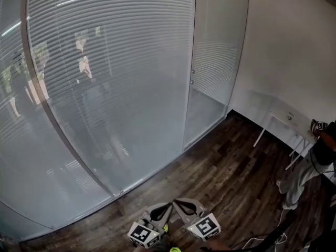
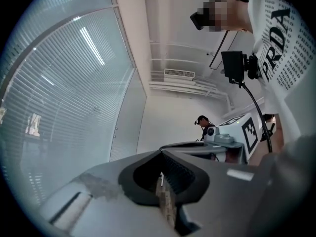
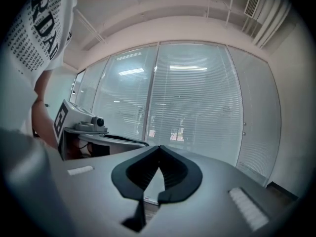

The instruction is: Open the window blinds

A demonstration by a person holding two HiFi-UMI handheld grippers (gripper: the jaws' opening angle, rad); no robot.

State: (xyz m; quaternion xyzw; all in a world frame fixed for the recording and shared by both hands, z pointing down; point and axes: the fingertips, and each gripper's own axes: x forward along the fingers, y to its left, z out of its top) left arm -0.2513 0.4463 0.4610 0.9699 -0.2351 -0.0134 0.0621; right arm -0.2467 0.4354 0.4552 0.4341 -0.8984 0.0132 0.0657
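- Blinds [image 1: 110,62]: slats closed, spanning the curved glass wall [image 1: 31,156]; well apart from both tongs.
- Left tongs [image 2: 160,154]: clenched, nothing held.
- Right tongs [image 3: 159,149]: clenched, nothing held, just beside the left pair, above the wooden floor [image 1: 226,177].

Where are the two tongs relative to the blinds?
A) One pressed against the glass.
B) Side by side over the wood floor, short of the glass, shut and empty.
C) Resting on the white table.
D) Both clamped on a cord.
B: left tongs and right tongs sit together above the wood floor, clear of the blinds; each gripper view shows closed jaws holding nothing.
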